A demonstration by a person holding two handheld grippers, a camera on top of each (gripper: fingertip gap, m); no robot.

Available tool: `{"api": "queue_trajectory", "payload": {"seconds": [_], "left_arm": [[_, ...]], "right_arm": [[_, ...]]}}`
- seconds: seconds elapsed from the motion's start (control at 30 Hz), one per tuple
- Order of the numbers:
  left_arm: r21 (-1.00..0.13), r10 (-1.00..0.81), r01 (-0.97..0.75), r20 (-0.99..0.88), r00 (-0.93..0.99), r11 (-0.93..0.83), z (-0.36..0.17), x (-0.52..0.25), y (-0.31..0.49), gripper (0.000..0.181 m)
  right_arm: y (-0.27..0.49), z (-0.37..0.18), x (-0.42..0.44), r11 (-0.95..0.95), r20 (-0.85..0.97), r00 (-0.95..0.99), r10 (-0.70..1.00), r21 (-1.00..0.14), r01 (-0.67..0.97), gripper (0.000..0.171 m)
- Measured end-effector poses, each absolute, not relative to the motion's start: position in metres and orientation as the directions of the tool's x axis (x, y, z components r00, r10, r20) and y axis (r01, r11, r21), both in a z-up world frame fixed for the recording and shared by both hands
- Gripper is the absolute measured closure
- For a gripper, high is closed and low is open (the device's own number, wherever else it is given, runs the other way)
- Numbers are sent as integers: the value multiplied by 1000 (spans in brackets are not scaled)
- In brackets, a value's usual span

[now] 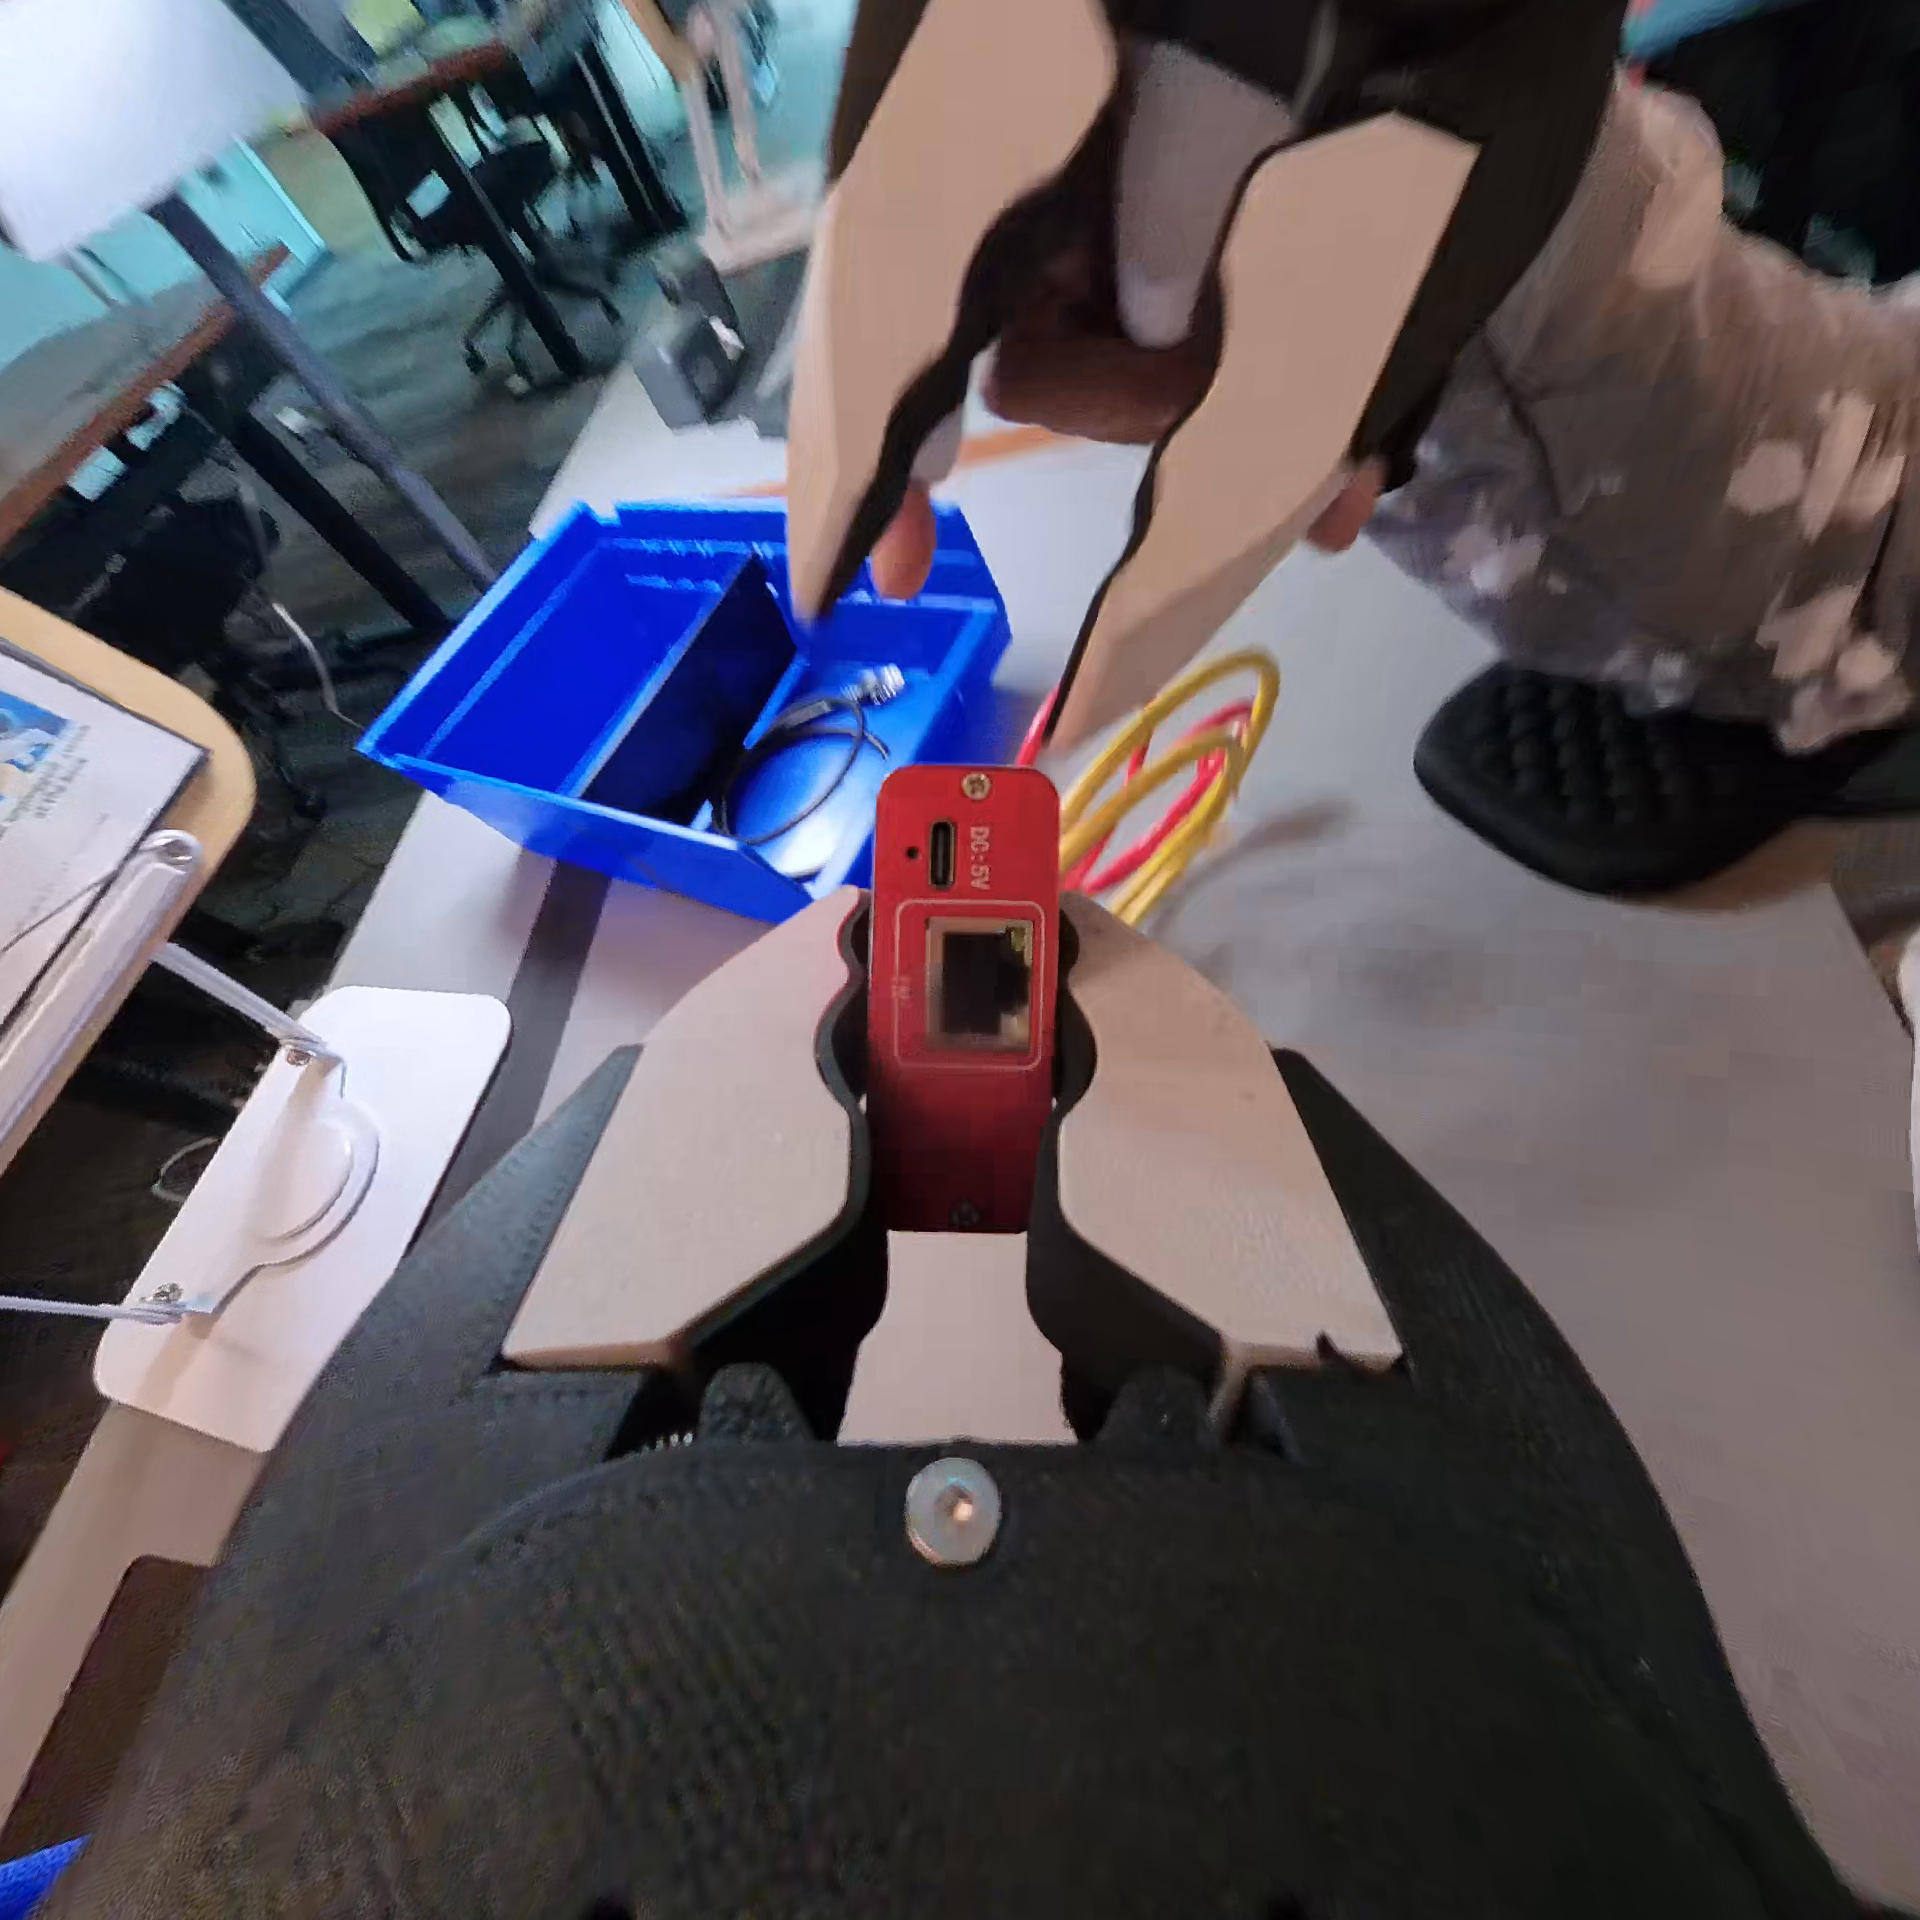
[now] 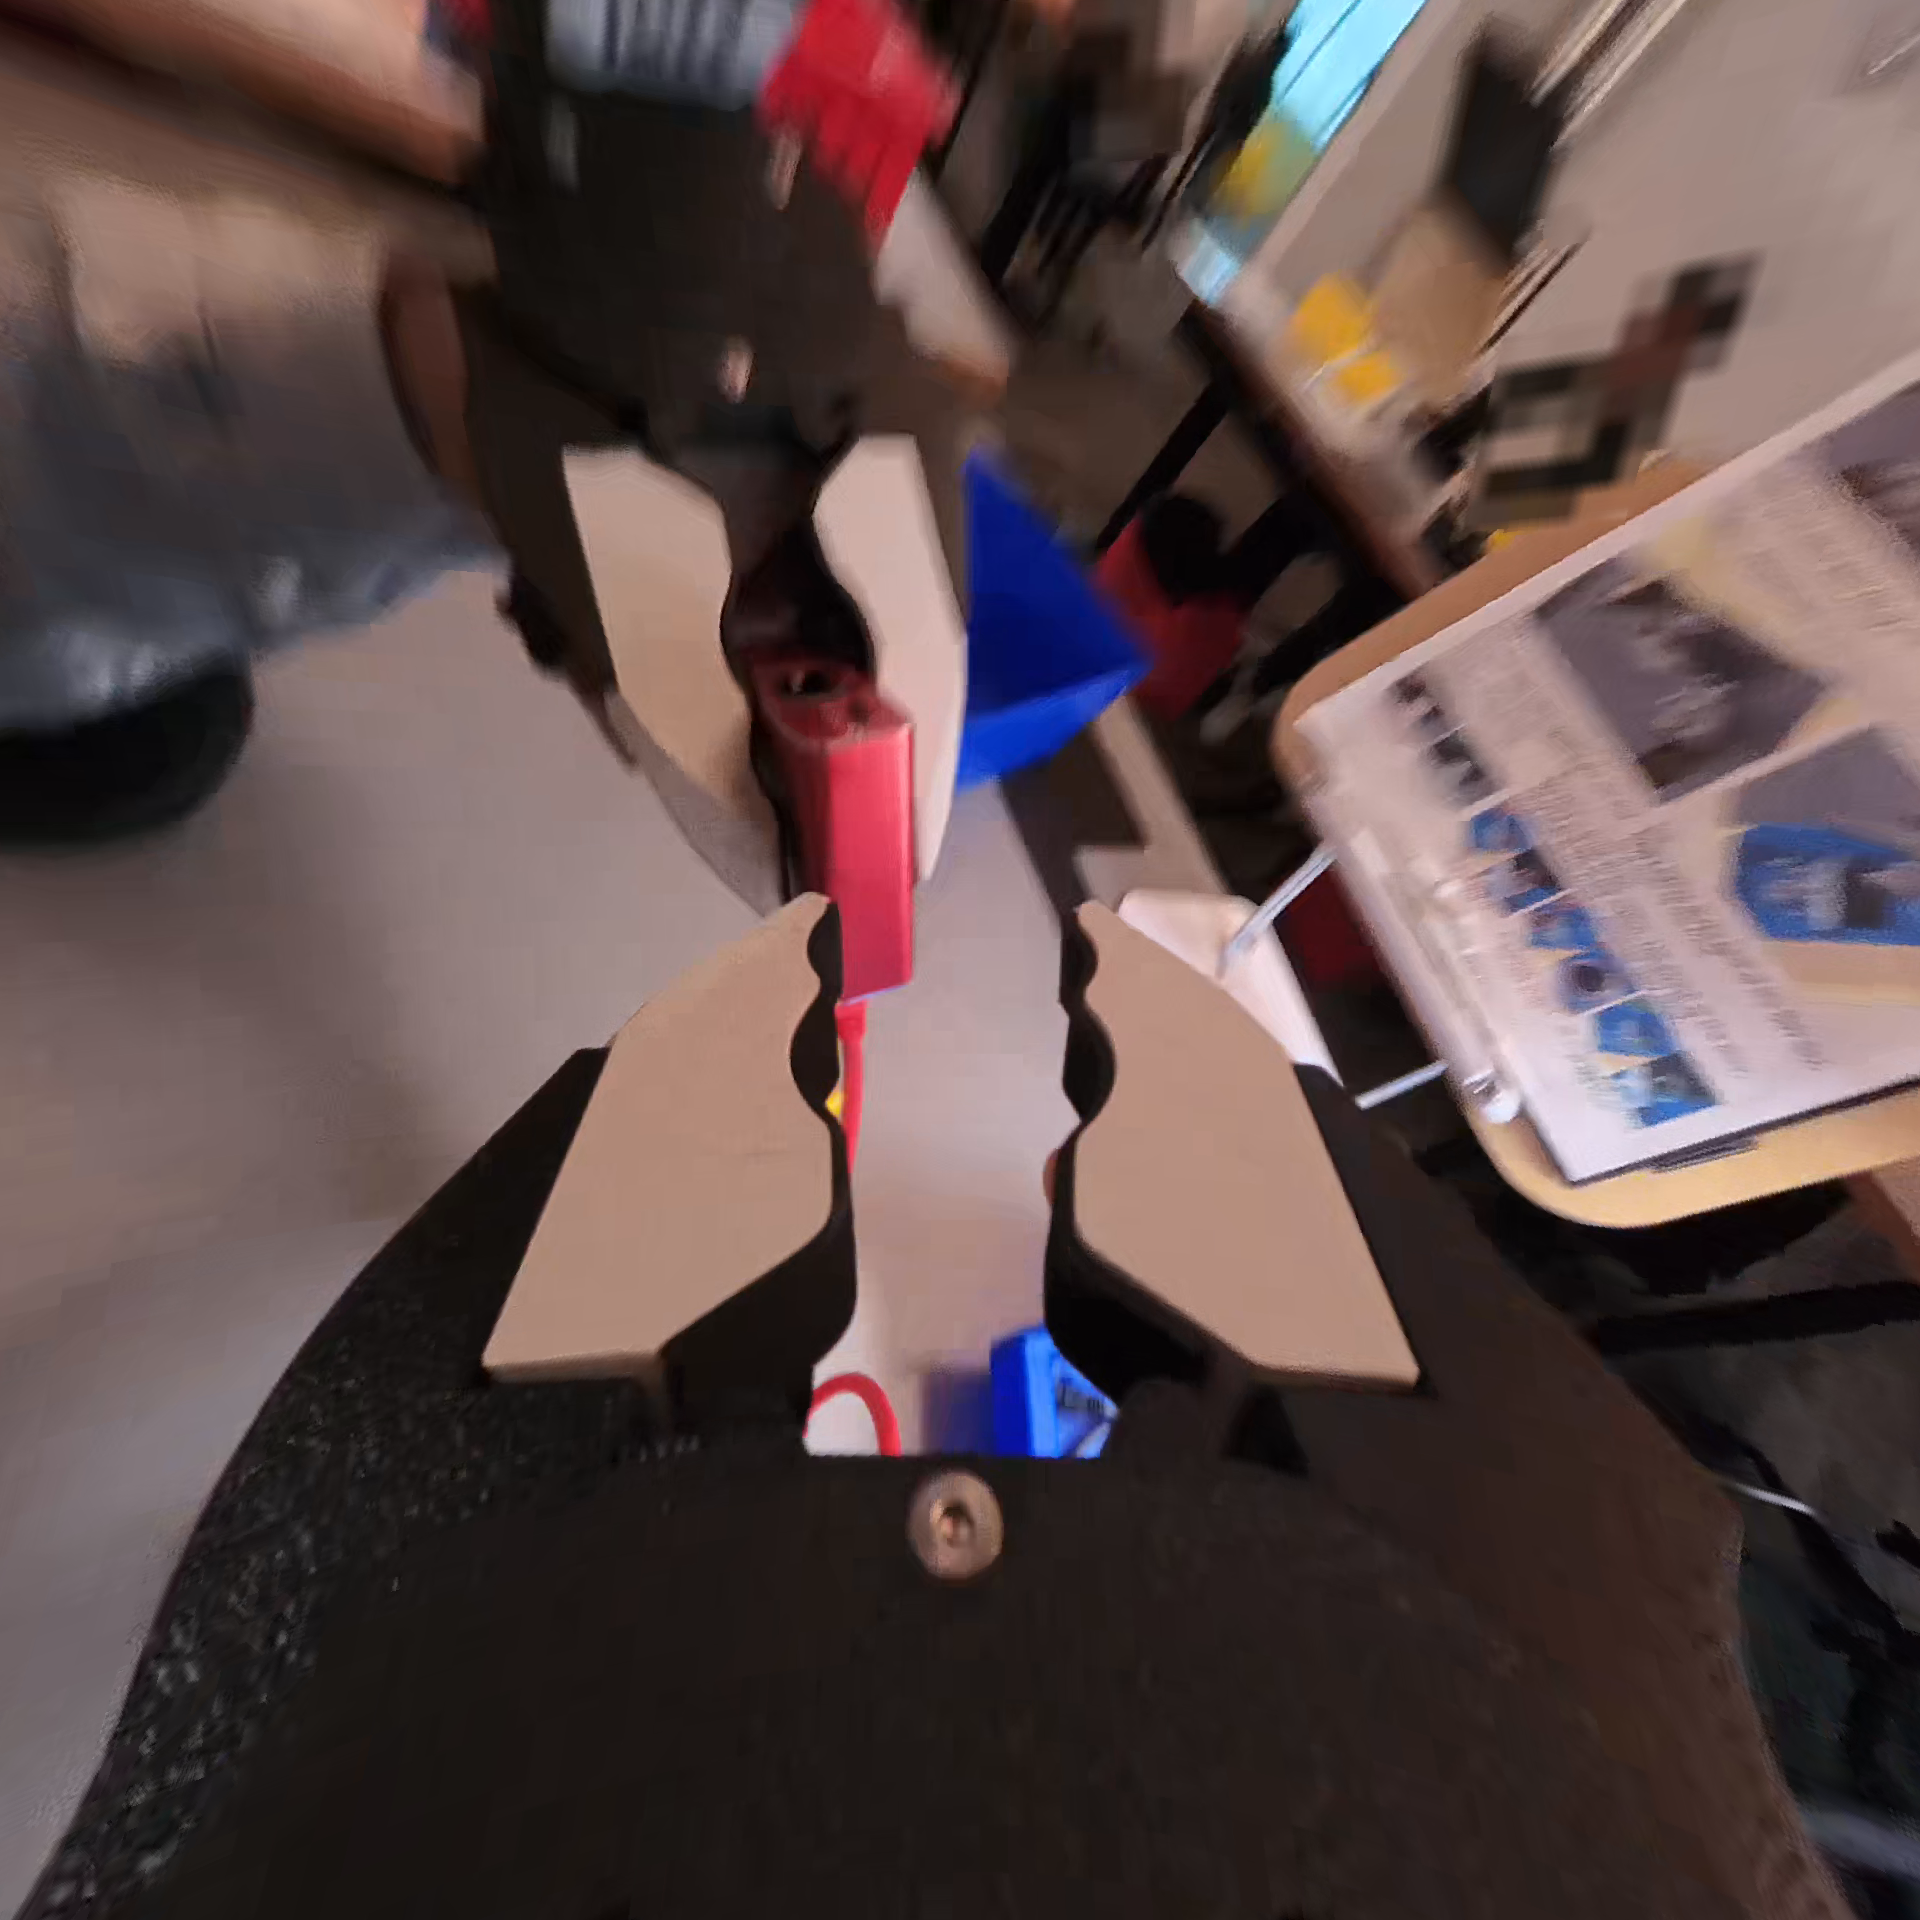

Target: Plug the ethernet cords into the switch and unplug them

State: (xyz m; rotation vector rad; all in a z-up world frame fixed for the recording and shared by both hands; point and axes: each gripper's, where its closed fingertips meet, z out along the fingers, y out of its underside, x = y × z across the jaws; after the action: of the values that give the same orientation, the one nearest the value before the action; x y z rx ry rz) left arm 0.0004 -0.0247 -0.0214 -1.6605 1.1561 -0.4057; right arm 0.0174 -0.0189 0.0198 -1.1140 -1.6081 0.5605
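Switch [image 1: 964, 997] clamped end-up between the closed jaws of the left gripper [image 1: 961, 987], its empty port facing the left wrist camera, while the right gripper [image 1: 940, 665] hangs beyond with jaws apart and nothing between them. Red and yellow ethernet cords [image 1: 1169, 784] lie coiled on the pale table [image 1: 1507, 1091], just beside a blue bin [image 1: 665, 717] holding a black cable. To do the step well, the left grip should probably stay firm and the port steady while a plug is fetched and lined up squarely.

From the right wrist, blurred: the right gripper [image 2: 951, 935] stands open, the red switch [image 2: 852, 831] ahead in the left gripper [image 2: 847, 873], a red cord [image 2: 852, 1081] trailing below. A printed sheet [image 2: 1621, 831] sits on a stand at right; office desks fill the room behind.
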Motion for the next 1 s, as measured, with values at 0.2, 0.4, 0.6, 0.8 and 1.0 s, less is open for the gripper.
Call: {"api": "queue_trajectory", "payload": {"seconds": [0.2, 0.4, 0.6, 0.8, 1.0], "left_arm": [[-996, -761, -90, -65, 645, 8, 26, -50, -2, 152], [-975, -745, 210, 89, 661, 70, 62, -83, -5, 151], [-889, -800, 444, 185, 571, 111, 95, -88, -24, 151], [-807, -818, 584, 272, 508, 94, 99, -70, -24, 151], [-738, -788, 670, 365, 495, 79, 87, -57, -13, 152]], "right_arm": [[-61, 107, 27, 163, 164, 0, 986, -976, -143, 137], [-113, 29, -67, -173, -148, -239, 960, -981, -87, 132], [-87, -24, -95, -421, -359, -243, 901, -859, -293, 118], [-46, 22, -55, -409, -358, -198, 912, -768, -494, 121], [-21, 44, -29, -461, -422, -211, 882, -676, -574, 135]]}}
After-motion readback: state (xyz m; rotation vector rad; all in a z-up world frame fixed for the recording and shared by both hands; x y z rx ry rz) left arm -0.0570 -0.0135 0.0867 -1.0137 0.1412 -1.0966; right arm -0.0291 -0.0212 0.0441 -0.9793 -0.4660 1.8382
